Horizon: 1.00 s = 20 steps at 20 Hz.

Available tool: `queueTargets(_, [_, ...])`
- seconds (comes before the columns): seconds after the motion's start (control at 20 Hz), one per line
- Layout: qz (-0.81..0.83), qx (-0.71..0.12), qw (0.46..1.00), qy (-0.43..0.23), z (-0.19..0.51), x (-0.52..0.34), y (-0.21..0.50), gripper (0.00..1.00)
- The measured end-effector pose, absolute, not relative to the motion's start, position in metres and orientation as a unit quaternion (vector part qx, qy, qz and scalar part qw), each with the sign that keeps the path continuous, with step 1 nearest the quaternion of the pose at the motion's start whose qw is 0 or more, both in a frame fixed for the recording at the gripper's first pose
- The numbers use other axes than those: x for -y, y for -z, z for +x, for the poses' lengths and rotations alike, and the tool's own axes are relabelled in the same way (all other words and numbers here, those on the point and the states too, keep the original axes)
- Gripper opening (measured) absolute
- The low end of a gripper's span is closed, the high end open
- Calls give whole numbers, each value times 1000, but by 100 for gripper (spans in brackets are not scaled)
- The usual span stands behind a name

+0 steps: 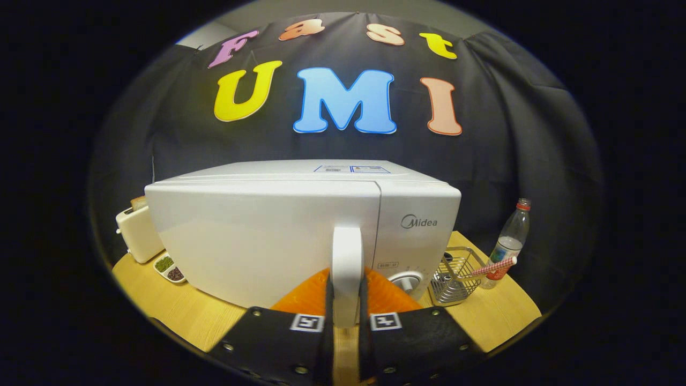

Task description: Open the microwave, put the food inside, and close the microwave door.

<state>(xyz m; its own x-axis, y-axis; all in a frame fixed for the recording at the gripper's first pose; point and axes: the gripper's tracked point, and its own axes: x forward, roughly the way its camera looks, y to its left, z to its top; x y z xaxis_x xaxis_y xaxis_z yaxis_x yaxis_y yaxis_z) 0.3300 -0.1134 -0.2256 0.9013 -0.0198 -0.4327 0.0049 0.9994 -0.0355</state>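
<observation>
A white microwave [257,236] stands on the wooden table straight ahead, its door facing me and looking closed or very nearly so. The door's upright white handle [347,252] rises between my two fingers. My gripper [347,300] is shut on that handle, with one finger [328,303] pressed against its left side and the other against its right. The control panel with a round knob [405,280] sits just right of the handle.
A cream toaster [138,233] with bread in it stands left of the microwave, with a small two-part dish [169,268] of green and dark bits in front of it. To the right are a wire basket [455,276] and a plastic bottle [509,244]. The table [177,311] shows bare wood.
</observation>
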Motion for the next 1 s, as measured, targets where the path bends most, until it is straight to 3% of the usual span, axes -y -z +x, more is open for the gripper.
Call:
queueTargets(0.2, [-24, -230, 973, 10, 316, 109, 223, 5])
queueTargets(0.45, [-13, -224, 974, 31, 269, 97, 218, 5])
queueTargets(0.65, [-12, -246, 968, 51, 232, 82, 213, 7])
queueTargets(0.7, [-6, -245, 968, 56, 221, 77, 210, 13])
queueTargets(0.8, [1, -244, 968, 61, 203, 65, 207, 18])
queueTargets(1.0, [-4, -243, 968, 61, 170, 38, 203, 20])
